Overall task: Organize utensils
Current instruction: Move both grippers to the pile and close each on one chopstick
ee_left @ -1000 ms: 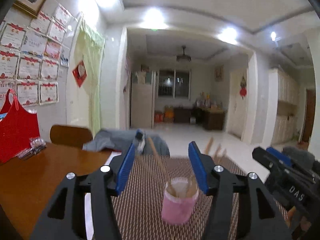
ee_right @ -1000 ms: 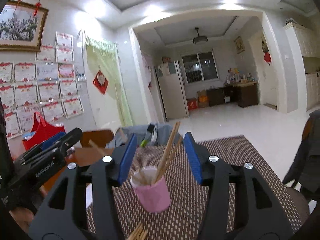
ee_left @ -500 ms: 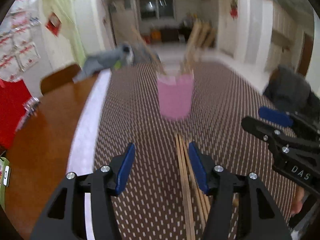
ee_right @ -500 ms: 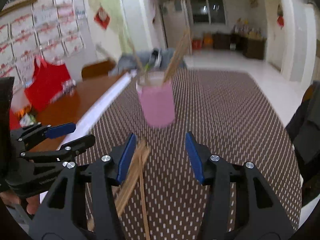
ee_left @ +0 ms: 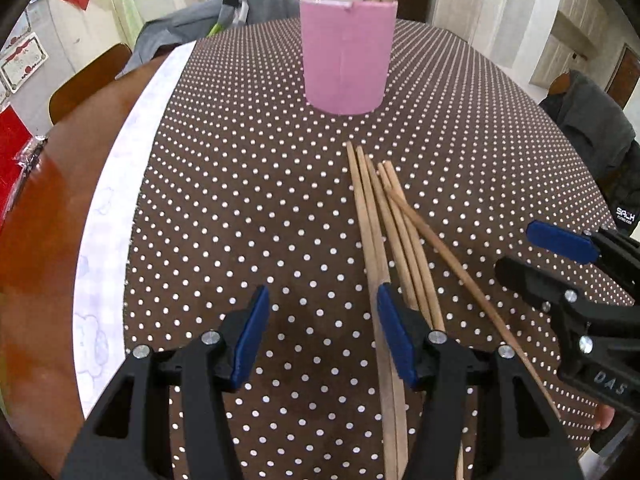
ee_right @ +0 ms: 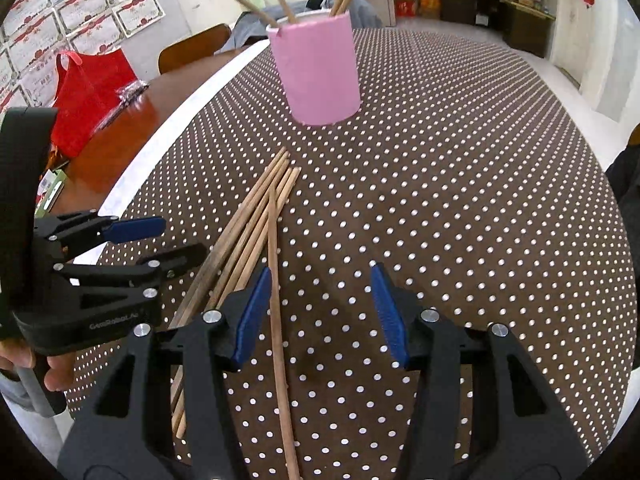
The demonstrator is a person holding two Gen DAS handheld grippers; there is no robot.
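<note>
A pink cup (ee_left: 345, 56) stands upright on the brown dotted tablecloth (ee_left: 240, 200) and holds several wooden chopsticks. It also shows in the right wrist view (ee_right: 320, 72). Several loose chopsticks (ee_left: 380, 216) lie in a bundle on the cloth in front of the cup, also in the right wrist view (ee_right: 256, 216). My left gripper (ee_left: 320, 332) is open and empty, low over the cloth, its right finger over the bundle. My right gripper (ee_right: 320, 316) is open and empty, with one loose chopstick (ee_right: 276, 300) lying beside its left finger.
A red bag (ee_right: 88, 92) sits on the bare wooden table (ee_left: 36, 240) at the left. A grey garment (ee_left: 208, 20) lies behind the cup. A chair with a dark jacket (ee_left: 592, 128) stands at the right. The cloth's white edge (ee_left: 120, 184) runs along the left.
Both grippers have tilted down and dropped from level with the cup to low over the cloth, near the loose chopsticks. Both stay open.
</note>
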